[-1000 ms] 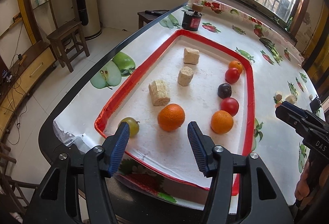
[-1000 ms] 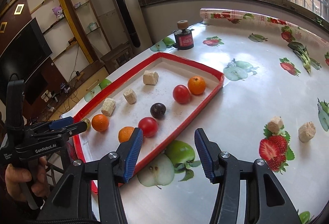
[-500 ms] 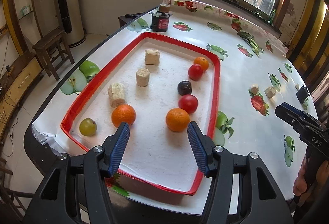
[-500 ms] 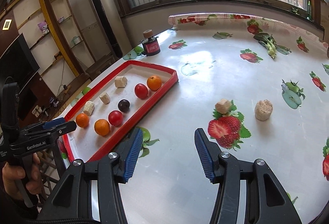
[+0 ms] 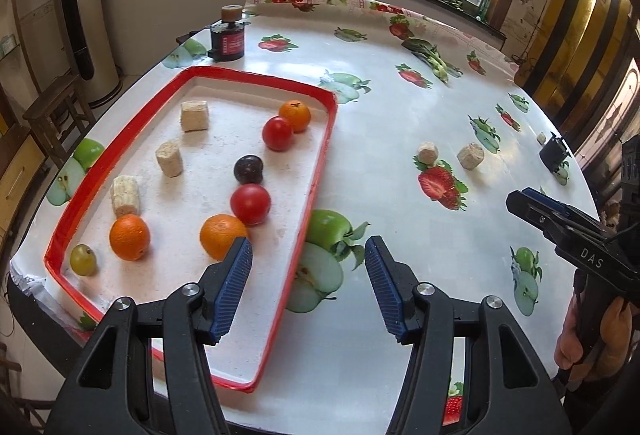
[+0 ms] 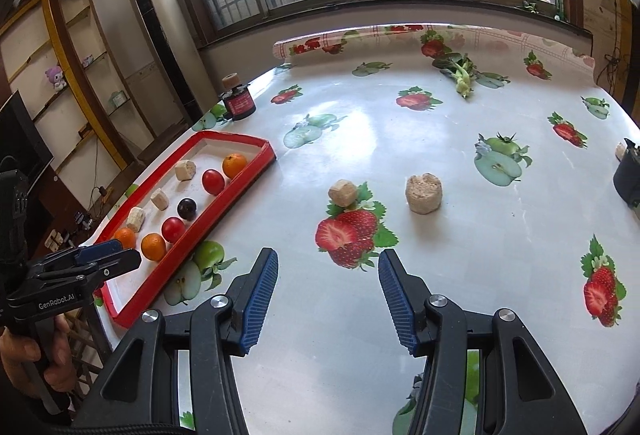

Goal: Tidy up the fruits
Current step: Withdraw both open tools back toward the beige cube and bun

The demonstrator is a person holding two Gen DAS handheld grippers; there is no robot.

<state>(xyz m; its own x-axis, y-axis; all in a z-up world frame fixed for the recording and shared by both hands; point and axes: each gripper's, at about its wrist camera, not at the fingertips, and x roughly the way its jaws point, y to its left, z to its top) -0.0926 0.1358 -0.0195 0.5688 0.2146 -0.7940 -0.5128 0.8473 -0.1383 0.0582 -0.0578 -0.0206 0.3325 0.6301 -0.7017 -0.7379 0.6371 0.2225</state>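
Room: barred windows along the far wall, shelving and a tall standing unit at the left. Surface: a rounded table under a glossy white cloth printed with strawberries and apples — the printed fruit is decoration only and not part of the job.

Red-rimmed tray, near the left edge of the surface. Contents, apparently sorted into two lines:
- Right line: small orange, red tomato, dark plum, second red tomato, orange.
- Left line: three pale cork-like chunks, the farthest, then another orange and a green grape-like fruit at the near corner.

Loose items outside the tray: two more pale chunks, one touching a printed strawberry, one just beside it. These look like the pieces not yet collected (a judgement from their lying apart from the rest).

Dark jar with a cork lid, beyond the tray's far end.

Left gripper: jaws spread, nothing between them, poised above the tray's right rim.
Right gripper: jaws spread, empty, aimed toward the two loose chunks — probably the next pick-up.
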